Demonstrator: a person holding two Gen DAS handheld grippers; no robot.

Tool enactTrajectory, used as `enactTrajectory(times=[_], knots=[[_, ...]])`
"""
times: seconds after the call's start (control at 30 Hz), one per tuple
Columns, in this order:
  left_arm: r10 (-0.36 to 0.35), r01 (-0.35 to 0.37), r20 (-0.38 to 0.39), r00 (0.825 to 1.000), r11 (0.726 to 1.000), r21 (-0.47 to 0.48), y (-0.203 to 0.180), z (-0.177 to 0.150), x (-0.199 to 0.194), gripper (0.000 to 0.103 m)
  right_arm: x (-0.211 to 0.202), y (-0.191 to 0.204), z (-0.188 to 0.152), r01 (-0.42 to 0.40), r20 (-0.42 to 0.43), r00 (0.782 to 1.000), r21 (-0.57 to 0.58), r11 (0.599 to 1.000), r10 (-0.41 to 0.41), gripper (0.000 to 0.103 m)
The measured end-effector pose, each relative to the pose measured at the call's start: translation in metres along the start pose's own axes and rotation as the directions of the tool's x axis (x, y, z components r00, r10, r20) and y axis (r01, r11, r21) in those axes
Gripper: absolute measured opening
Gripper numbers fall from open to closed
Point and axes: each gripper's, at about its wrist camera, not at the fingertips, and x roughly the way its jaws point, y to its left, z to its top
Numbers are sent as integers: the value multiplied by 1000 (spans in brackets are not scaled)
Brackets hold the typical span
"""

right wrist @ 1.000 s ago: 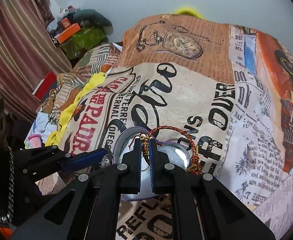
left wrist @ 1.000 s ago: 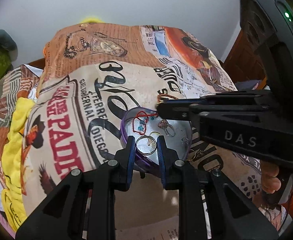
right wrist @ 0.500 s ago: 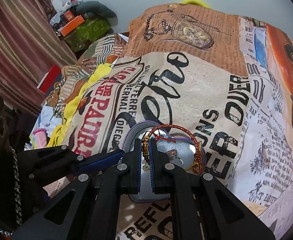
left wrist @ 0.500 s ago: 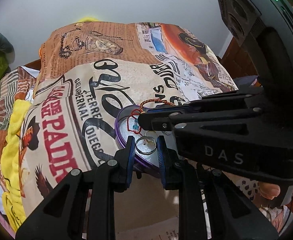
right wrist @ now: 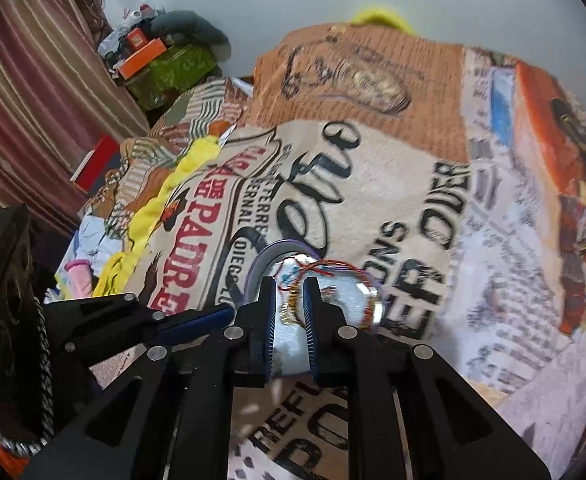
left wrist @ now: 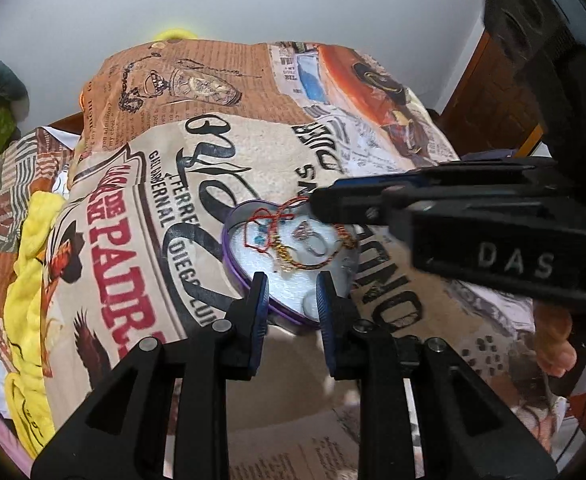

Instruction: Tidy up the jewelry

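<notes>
A purple-rimmed heart-shaped tin (left wrist: 237, 268) lies on the printed bedspread, also in the right wrist view (right wrist: 253, 268). Inside it lie a red-and-gold thread bracelet (left wrist: 313, 266), a thin red cord (left wrist: 259, 230), a stone ring (left wrist: 307, 234) and a silver ring (left wrist: 311, 302). My left gripper (left wrist: 291, 292) is open at the tin's near edge, with nothing between its fingers. My right gripper (right wrist: 289, 300) is open just above the tin, the bracelet (right wrist: 293, 300) lying loose under its tips. Its fingers (left wrist: 357, 204) reach in from the right in the left wrist view.
The printed bedspread (left wrist: 253, 152) covers a soft, uneven bed. A yellow cloth (left wrist: 33, 248) lies at the left edge. Boxes and a green bag (right wrist: 165, 68) stand by the striped curtain (right wrist: 33, 80). A wooden door (left wrist: 489, 96) is at far right.
My left gripper opened and the silver ring dropped into the tin. My right gripper opened and the bracelet fell into the tin. Both grippers drew back slightly.
</notes>
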Motion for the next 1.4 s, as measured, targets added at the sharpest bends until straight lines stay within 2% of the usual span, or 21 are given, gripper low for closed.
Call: enactTrajectory(times=[0.2, 0.4, 0.7, 0.97, 1.2, 1.4], knots=[[-33, 34, -7, 999, 998, 49, -33, 0, -3, 25, -28, -21, -15, 82, 58, 995, 22, 996, -83, 15], [-79, 84, -70, 994, 993, 80, -65, -2, 22, 25, -48, -48, -37, 139, 69, 987, 61, 988, -143, 17], [-115, 114, -143, 983, 993, -11, -62, 6, 58, 25, -58, -71, -60, 174, 61, 982, 82, 981, -179, 17], [-91, 86, -127, 988, 995, -48, -47, 13, 64, 25, -56, -75, -65, 165, 66, 983, 67, 984, -170, 17], [-28, 24, -117, 993, 999, -34, -39, 14, 63, 25, -48, -75, -69, 146, 54, 987, 64, 987, -150, 17], [11, -11, -149, 989, 1000, -1, -35, 11, 68, 28, -45, -76, -72, 136, 47, 989, 73, 988, -139, 17]])
